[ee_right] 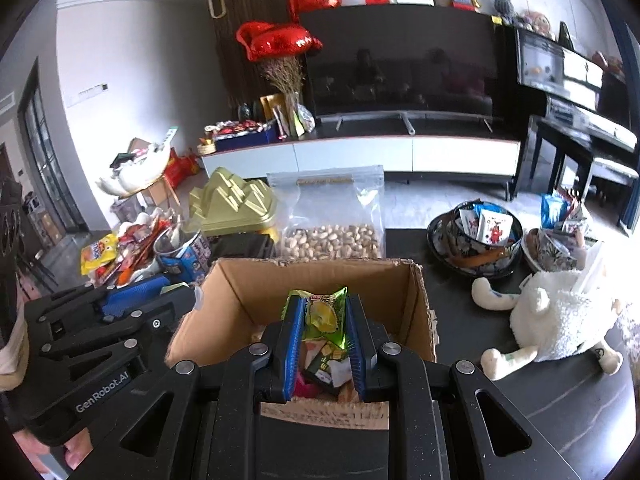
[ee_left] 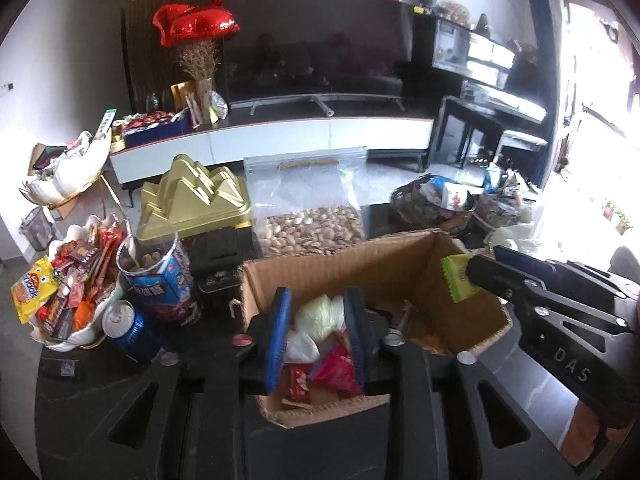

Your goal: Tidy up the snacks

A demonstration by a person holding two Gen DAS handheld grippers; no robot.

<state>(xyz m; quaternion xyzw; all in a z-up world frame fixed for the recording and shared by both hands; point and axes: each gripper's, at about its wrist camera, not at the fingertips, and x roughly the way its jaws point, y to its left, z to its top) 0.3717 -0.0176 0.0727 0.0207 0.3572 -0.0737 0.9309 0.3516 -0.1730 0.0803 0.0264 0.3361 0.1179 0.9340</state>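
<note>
An open cardboard box stands on the dark table and holds several snack packets. My left gripper is open and empty, its blue fingers reaching over the box's near side above the packets. My right gripper is shut on a green snack packet and holds it over the box. It also shows in the left wrist view at the box's right wall.
A white bowl of mixed snacks, a blue can, a blue snack tub, a gold tin and a bag of pistachios stand left and behind. Patterned bowls and a plush sheep lie right.
</note>
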